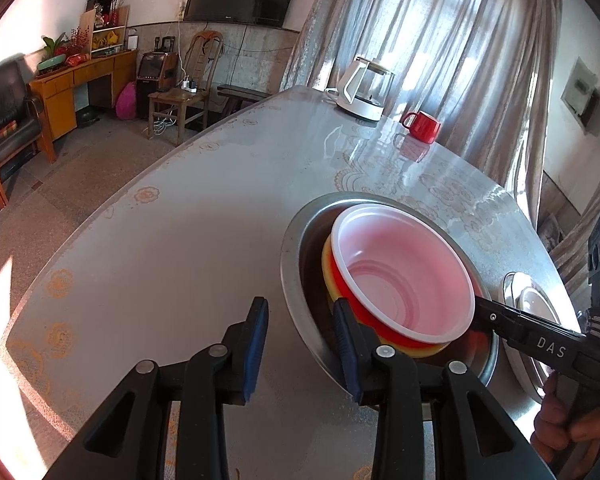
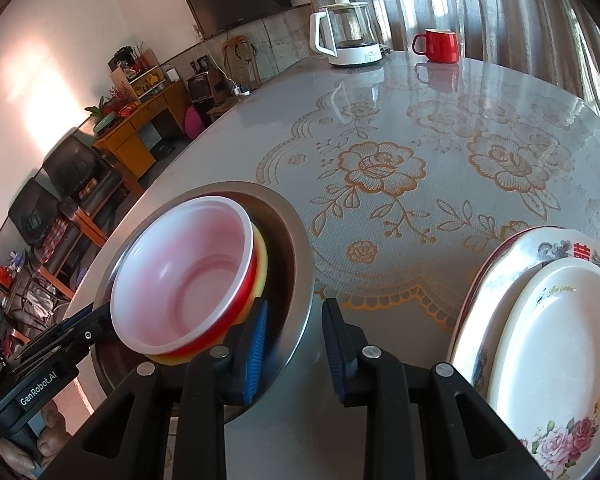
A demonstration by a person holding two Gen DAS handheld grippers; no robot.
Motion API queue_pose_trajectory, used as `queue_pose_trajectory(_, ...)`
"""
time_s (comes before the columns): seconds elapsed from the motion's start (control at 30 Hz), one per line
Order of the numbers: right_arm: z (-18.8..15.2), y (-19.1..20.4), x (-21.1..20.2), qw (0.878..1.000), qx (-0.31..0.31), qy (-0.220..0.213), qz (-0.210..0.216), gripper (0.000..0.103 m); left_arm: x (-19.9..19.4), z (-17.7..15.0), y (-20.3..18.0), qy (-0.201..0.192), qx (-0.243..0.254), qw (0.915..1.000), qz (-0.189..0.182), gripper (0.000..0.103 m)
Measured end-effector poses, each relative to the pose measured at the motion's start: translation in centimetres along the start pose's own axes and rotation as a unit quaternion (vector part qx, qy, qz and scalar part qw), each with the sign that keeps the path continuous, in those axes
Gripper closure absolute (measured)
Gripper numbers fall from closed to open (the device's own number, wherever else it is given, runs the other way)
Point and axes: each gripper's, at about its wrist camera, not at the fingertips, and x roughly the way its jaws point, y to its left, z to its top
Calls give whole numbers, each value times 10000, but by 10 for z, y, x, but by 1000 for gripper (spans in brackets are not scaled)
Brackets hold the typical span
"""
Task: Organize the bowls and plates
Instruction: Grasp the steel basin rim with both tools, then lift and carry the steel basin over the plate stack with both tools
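Note:
A red bowl with a pale pink inside (image 1: 404,276) (image 2: 184,276) is nested in a yellow bowl (image 1: 328,264), and both sit in a steel basin (image 1: 296,248) (image 2: 296,248) on the table. My left gripper (image 1: 302,344) straddles the basin's near-left rim, one pad inside and one outside; table shows beside the rim, so it is open. My right gripper (image 2: 296,344) straddles the opposite rim the same way, open with a gap at the outer pad. A stack of plates (image 2: 560,344) (image 1: 532,304), with a white oval one on top, lies right of the basin.
A white-based glass kettle (image 2: 348,36) and a red mug (image 2: 438,46) stand at the far side of the round table (image 2: 380,184). The table's edge curves away on the left, above the floor. A hand (image 1: 560,420) holds the right gripper's handle.

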Motion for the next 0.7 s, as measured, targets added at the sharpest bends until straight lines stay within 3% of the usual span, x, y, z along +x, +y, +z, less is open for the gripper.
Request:
queue_pose_trajectory(0.1, -2, 1, -1, 10000, -4, 22, 41, 76, 1, 6, 10, -58, -328, 9994, -3, 66)
queue_pose_trajectory(0.23, -3, 0, -3, 9999, -26, 40, 164, 76, 6, 17, 28, -97, -1117, 9936, -120, 64)
queue_pose_trajectory(0.7, 0, 2, -5, 9987, -451, 193, 134, 67, 10, 33, 49, 149, -1573, 9869, -318, 62)
